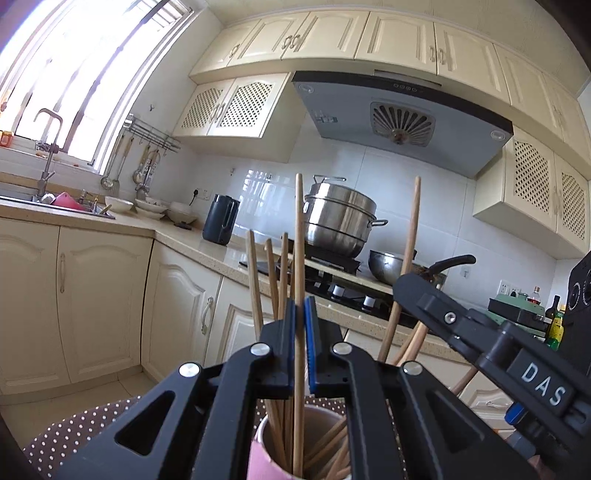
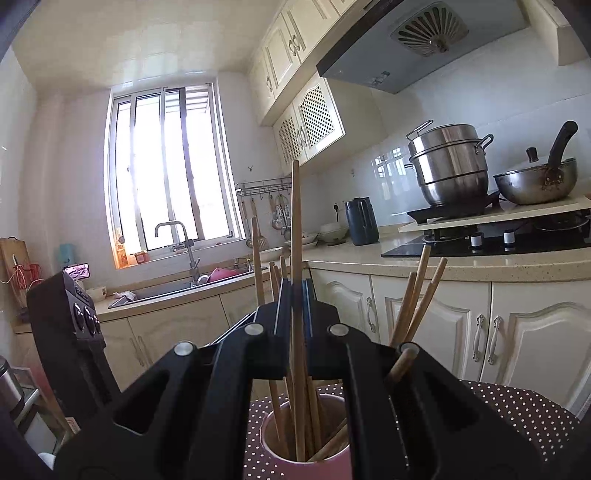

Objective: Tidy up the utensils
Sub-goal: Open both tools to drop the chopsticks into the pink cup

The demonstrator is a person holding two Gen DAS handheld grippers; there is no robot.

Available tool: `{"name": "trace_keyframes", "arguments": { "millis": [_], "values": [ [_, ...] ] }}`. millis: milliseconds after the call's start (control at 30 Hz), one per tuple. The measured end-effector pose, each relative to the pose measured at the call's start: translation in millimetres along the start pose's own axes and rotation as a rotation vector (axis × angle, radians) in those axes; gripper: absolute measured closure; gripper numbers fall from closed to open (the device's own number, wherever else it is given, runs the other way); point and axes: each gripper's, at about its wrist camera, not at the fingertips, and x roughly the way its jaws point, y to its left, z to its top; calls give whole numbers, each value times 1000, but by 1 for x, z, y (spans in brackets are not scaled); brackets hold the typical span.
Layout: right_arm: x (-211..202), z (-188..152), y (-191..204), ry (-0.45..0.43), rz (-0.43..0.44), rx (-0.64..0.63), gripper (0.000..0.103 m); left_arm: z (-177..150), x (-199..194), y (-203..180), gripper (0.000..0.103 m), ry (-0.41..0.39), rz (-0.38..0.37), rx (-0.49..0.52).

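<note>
While each stands upright in the pink cup [image 1: 258, 459], two chopsticks are pinched.
The left hand-held gripper [image 1: 300, 345] clamps one chopstick [image 1: 299, 236], the right hand-held gripper [image 2: 297, 325] one chopstick [image 2: 296, 221], long axes vertical, tips up. About eight more lean in the cup on the polka-dot desk [image 2: 517, 413].

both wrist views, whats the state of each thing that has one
left hand-held gripper: shut on a chopstick
right hand-held gripper: shut on a chopstick
chopstick: upright, lower end inside the cup
pink cup: upright on the dotted cloth, holding several chopsticks
steamer pot: lidded, on the stove
upper cabinets: doors closed
</note>
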Motion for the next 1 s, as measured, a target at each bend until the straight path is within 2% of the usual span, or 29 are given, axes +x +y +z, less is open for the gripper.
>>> {"name": "trace_keyframes", "arguments": {
  "millis": [333, 400, 433, 600, 1000],
  "values": [
    [-5, -4, 13, 65, -3, -44, 97, -8, -16, 1, 97, 81, 11, 16],
    [-5, -4, 15, 78, -5, -48, 97, -6, -20, 2, 84, 89, 20, 14],
    [-5, -4, 16, 85, -6, -51, 97, -5, -24, 2, 74, 93, 26, 15],
    [-4, -5, 19, 116, -17, -49, 97, 4, -38, 4, 73, 90, 58, 29],
    [-3, -15, 34, 193, -26, -54, 95, 20, -63, 12, 61, 163, 227, 73]
  ]
}}
